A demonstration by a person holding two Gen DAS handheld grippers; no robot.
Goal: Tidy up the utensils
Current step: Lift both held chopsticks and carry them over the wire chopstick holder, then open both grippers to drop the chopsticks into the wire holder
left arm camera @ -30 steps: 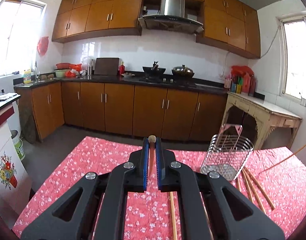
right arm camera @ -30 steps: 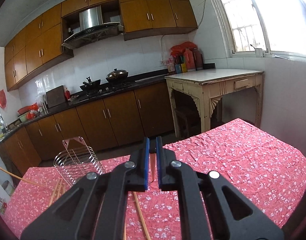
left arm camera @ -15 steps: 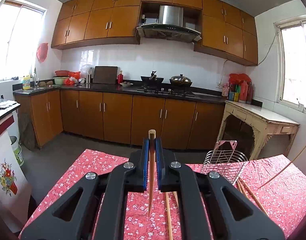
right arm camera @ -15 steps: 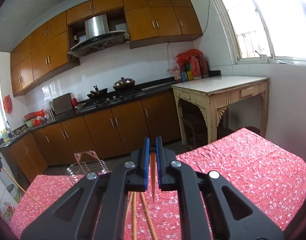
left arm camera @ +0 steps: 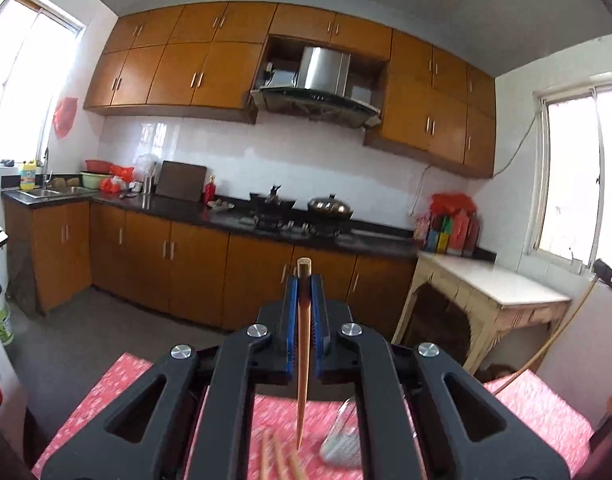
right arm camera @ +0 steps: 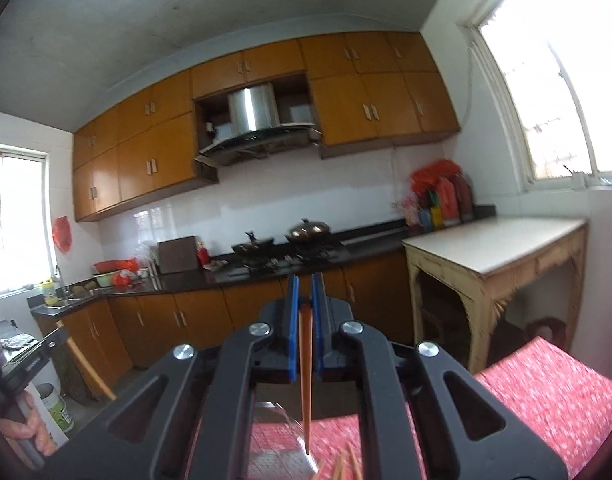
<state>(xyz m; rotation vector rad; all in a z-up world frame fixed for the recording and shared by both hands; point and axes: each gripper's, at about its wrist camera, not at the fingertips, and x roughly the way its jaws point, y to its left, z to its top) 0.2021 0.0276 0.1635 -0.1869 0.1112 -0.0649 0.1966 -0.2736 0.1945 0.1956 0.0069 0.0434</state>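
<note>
My left gripper [left arm camera: 304, 280] is squeezed tight on a wooden chopstick [left arm camera: 303, 360] — thick end poking up past my blue pads [left arm camera: 290, 320], thin tip hanging down over the red flowered tablecloth [left arm camera: 105, 392]. My right gripper [right arm camera: 304, 292] pinches another chopstick [right arm camera: 305, 376] the same way, tip pointing down. The wire utensil basket [left arm camera: 340, 440] sits on the cloth just right of my left chopstick's tip — it looks blurry. More loose chopsticks [left arm camera: 277, 458] lie on the cloth beside the basket.
</note>
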